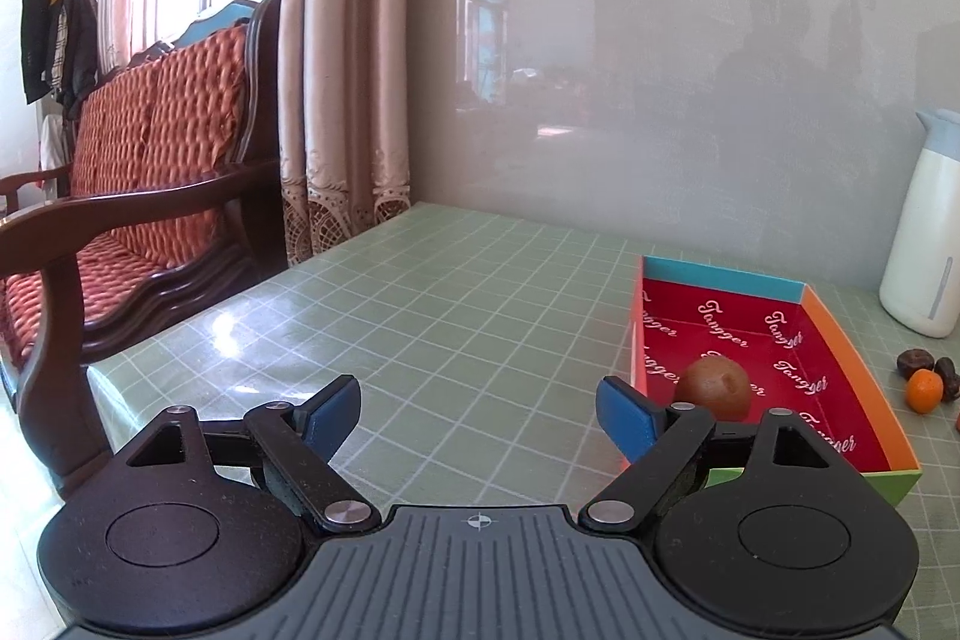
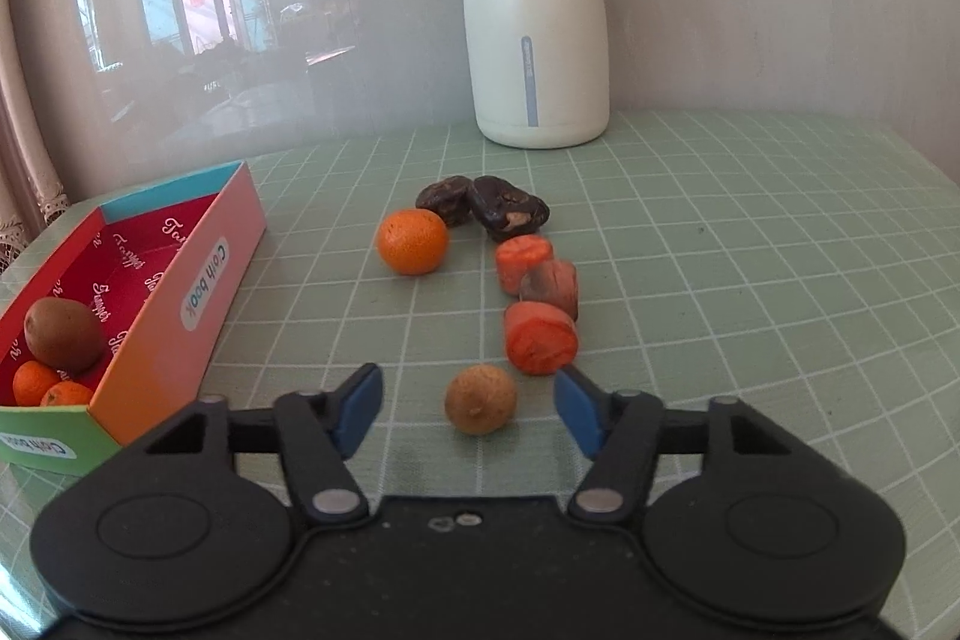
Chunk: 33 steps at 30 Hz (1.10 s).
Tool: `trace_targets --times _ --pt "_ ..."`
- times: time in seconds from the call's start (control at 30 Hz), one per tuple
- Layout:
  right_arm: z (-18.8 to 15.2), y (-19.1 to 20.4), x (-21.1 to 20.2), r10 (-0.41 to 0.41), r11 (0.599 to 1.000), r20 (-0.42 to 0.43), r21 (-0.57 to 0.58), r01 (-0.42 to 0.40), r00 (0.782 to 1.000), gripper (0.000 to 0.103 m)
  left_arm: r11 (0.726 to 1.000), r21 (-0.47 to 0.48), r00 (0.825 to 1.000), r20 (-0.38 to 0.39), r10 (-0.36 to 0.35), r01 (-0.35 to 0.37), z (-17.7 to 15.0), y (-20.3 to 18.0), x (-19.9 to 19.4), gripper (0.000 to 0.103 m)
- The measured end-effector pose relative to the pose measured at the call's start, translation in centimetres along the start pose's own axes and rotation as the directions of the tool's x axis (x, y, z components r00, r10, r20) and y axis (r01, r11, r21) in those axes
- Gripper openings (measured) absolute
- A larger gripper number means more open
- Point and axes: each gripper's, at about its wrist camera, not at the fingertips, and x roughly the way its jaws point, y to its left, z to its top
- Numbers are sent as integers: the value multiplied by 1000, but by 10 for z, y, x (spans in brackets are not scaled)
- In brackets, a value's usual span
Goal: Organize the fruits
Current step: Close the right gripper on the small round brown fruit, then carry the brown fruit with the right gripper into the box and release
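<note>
Jaws apart on both grippers, nothing gripped.
Right gripper [image 2: 468, 409] straddles a small tan fruit [image 2: 480, 399] right of the red-lined box [image 2: 198, 280], pads clear; left gripper [image 1: 477, 415] hangs empty left of it, kiwi [image 1: 714, 388] inside.

Both the left gripper [image 1: 478, 403] and right gripper [image 2: 467, 409] are matte black, with blue finger pads [image 1: 624, 415], silver pivot screws and round housings.

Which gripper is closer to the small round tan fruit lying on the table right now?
Right. The right gripper has the small tan fruit between its open fingers, untouched. The left gripper is open over bare table beside the box; the fruit isn't in its view.
</note>
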Motion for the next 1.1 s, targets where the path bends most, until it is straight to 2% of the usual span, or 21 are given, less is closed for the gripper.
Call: trace_targets --times 0.13,0.2,0.37,0.63,0.73,0.83,0.93,1.1 --pt "-1 1 5 -5 1000 -16 -5 5 1000 46 1000 -20 1000 -1 6 -6 0 6 0 87" --pt "-2 1 6 1 1000 -17 -5 -1 1000 38 1000 -30 1000 1 9 -9 1 8 -1 87" --pt "-2 1 9 9 1000 -17 0 -9 1000 27 999 -46 1000 1 20 -20 -1 15 -3 88" --pt "-4 10 9 30 999 -13 -43 -30 999 25 997 -73 999 1 34 -34 -2 25 -5 89" --pt "-2 11 3 52 998 19 -38 -52 998 25 996 -84 999 1 41 -41 -2 30 -5 90" --pt "2 12 -3 106 994 42 -12 -105 994 25 994 -98 999 0 53 -53 -3 36 -5 90" --pt "8 17 -13 187 982 87 3 -187 979 25 992 -110 998 -2 67 -67 -4 43 -4 91" --pt "17 42 -30 308 951 157 -52 -304 938 25 988 -122 996 -5 92 -92 -6 53 -4 92"
